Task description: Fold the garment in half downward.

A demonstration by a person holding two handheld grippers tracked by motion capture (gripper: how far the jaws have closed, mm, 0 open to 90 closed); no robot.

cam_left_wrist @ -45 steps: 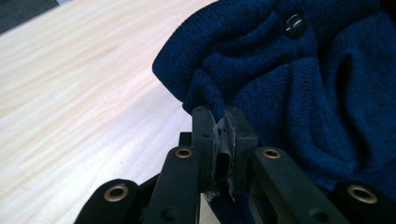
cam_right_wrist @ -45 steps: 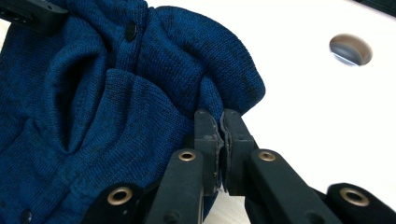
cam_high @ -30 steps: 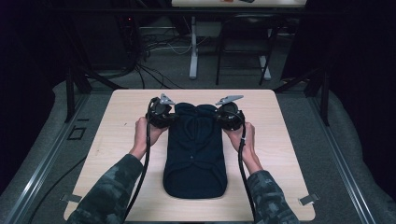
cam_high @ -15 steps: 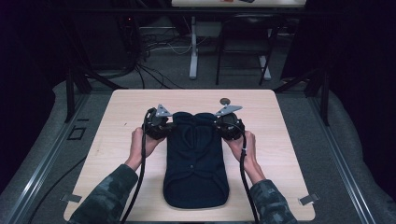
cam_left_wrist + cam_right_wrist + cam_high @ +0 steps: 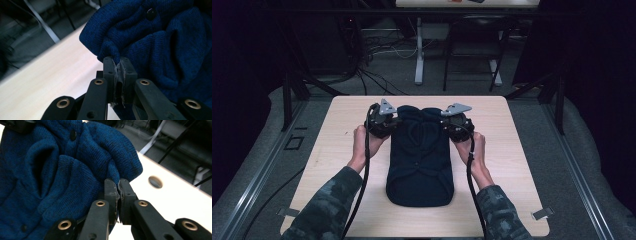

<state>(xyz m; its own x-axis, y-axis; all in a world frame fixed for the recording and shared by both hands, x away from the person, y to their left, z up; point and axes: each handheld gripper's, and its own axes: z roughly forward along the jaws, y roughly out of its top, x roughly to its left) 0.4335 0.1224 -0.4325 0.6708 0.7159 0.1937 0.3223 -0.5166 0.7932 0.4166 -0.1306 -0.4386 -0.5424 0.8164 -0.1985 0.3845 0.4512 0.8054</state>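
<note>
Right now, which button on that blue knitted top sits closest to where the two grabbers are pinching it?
The dark button at the top of the blue cardigan, near the collar between the left gripper and the right gripper. The other buttons lie lower, toward the hem.

sweater (image 5: 419,160) on table (image 5: 337,150), between both grippers

Both tools come back toward the near side: the left tool (image 5: 388,121) and right tool (image 5: 451,125) draw the dark blue cardigan's (image 5: 419,160) far edge nearer, bunching it, and its near hem now reaches closer to the near tabletop (image 5: 512,170) edge.
</note>
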